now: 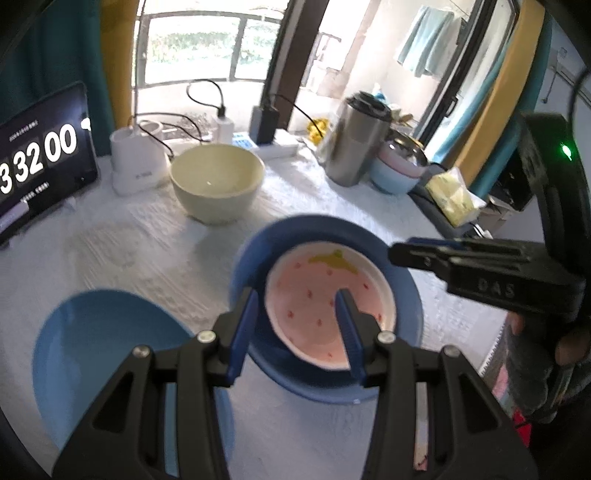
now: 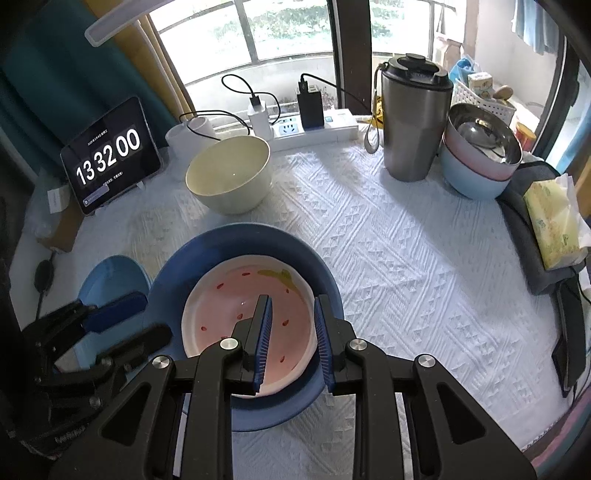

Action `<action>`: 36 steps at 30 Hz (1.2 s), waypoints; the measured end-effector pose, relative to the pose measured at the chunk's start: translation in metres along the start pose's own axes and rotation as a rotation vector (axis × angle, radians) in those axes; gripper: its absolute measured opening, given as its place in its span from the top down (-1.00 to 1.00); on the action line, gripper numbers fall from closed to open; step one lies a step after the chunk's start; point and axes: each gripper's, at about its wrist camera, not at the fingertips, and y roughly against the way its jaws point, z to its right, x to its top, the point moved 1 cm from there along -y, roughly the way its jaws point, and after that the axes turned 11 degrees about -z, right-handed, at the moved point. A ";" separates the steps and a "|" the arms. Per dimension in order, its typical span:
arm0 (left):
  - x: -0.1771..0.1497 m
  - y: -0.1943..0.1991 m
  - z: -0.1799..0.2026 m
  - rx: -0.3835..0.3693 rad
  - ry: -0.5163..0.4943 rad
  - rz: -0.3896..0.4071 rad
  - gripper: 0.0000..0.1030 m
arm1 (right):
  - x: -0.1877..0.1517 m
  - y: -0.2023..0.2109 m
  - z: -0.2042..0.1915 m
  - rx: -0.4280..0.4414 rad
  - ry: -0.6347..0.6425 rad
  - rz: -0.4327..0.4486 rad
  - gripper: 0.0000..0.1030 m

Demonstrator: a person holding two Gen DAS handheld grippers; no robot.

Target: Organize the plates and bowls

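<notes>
**Strawberry plate sits in the dark blue bowl, both grippers hovering over it**

The right gripper hangs over the near-right rim of the strawberry plate, its jaws parted with the plate's edge showing in the gap; the pads do not appear to press on it. The left gripper is also spread, its blue fingers straddling the left part of the plate and the wall of the dark blue bowl that holds it, gripping nothing.

The pink plate with red seeds and a green leaf lies tilted inside the dark blue bowl at the table's near middle. A light blue plate lies just left of that bowl, and a cream bowl stands apart, further back.

Only the right wrist view takes in the whole stack of bowls, pale blue under pink under steel, and the full clock tablet. The left wrist view alone shows a hand wrapped round the right gripper's handle.

The table carries a white textured cloth. On it stand a steel tumbler, a power strip with chargers, and a yellow tissue pack. A barred window rises behind, with teal and yellow curtains at the sides
</notes>
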 end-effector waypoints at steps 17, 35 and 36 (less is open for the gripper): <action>0.038 0.017 -0.023 0.129 0.009 0.133 0.11 | 0.026 0.003 -0.014 -0.030 0.043 0.056 0.52; 0.093 0.004 -0.041 0.158 0.008 0.151 0.11 | 0.081 -0.009 -0.016 -0.029 0.027 0.096 0.51; 0.096 0.001 -0.044 0.153 0.018 0.147 0.11 | 0.084 -0.010 -0.015 -0.027 0.027 0.095 0.51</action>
